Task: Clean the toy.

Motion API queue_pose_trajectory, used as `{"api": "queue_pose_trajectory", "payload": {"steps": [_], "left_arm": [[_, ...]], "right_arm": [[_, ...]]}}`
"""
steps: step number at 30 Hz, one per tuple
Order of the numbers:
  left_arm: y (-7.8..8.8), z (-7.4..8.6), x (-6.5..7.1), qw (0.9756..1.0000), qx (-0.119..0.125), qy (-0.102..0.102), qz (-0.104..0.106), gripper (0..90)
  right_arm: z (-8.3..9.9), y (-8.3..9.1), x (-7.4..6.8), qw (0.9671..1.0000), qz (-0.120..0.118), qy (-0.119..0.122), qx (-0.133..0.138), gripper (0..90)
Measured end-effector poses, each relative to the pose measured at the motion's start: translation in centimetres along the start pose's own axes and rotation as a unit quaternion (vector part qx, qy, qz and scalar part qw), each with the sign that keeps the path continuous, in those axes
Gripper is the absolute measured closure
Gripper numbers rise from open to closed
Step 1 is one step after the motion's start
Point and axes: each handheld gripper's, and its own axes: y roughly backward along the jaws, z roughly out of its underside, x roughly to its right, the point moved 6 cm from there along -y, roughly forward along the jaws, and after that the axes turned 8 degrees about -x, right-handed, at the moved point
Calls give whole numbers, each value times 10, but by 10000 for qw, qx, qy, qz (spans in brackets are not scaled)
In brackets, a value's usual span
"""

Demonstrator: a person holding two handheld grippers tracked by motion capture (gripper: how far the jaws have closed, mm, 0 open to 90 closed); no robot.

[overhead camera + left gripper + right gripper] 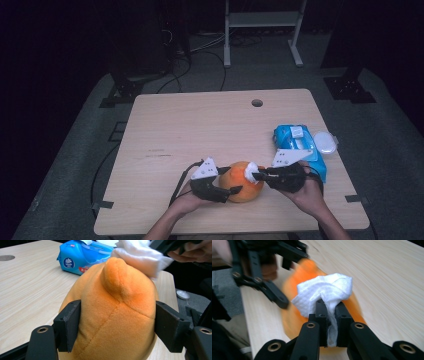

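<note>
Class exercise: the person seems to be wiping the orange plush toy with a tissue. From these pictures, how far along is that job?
Done: a white wipe is out and clamped in the right gripper; the left gripper grips the orange plush toy. In hand: the wipe touches the toy's top. Left: letting go of both; how much wiping remains cannot be judged.

Plush toy (pixel 243 189) at table's (pixel 200 125) near edge, wipes pack (pixel 295 142) right behind it, lid (pixel 325 142) beside pack.

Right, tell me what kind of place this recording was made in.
Probably a lab or studio set up for recording demonstrations, not a home. A bare wooden table stands on grey floor amid dark surroundings, cables run across the floor behind it, and a metal equipment stand sits at the back.
</note>
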Motion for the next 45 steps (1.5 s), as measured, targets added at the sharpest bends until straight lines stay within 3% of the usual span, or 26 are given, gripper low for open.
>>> {"api": "queue_pose_trajectory", "payload": {"steps": [1, 7, 11, 14, 16, 21, 23, 29, 35, 40, 45], "left_arm": [[2, 1, -2, 10000, 9, 38, 3, 276], [5, 2, -5, 9999, 53, 89, -6, 274], [3, 2, -1, 9999, -24, -85, 52, 276], [-1, 2, 7, 9994, -105, -332, 91, 276], [-2, 2, 11, 9985, -149, -522, 99, 276], [1, 3, 5, 9994, -94, -329, 91, 285], [3, 3, 2, 9995, -70, -274, 112, 285], [8, 6, -7, 9999, 14, -25, 142, 280], [3, 3, 0, 9998, -51, -154, 125, 275], [-4, 0, 10, 9994, -91, -311, 88, 274], [-1, 2, 7, 9995, -66, -293, 102, 268]], "right_arm": [[6, 1, 9, 9999, 65, -156, -18, 827], [16, 1, 26, 9990, 86, -435, -47, 827], [13, 1, 24, 9990, 126, -428, -46, 827], [3, 0, 15, 9995, 81, -312, 39, 827], [-9, -3, 4, 9999, 21, -106, 106, 827], [-9, -5, 8, 9998, 33, -144, 102, 827], [3, -3, 24, 9991, 156, -391, 43, 827], [25, 1, 39, 9974, 256, -657, -140, 827], [10, -1, 26, 9987, 282, -409, -100, 827], [-3, -4, 13, 9996, 155, -222, -1, 827], [-10, -7, 2, 9999, 157, -33, 24, 827]]}}
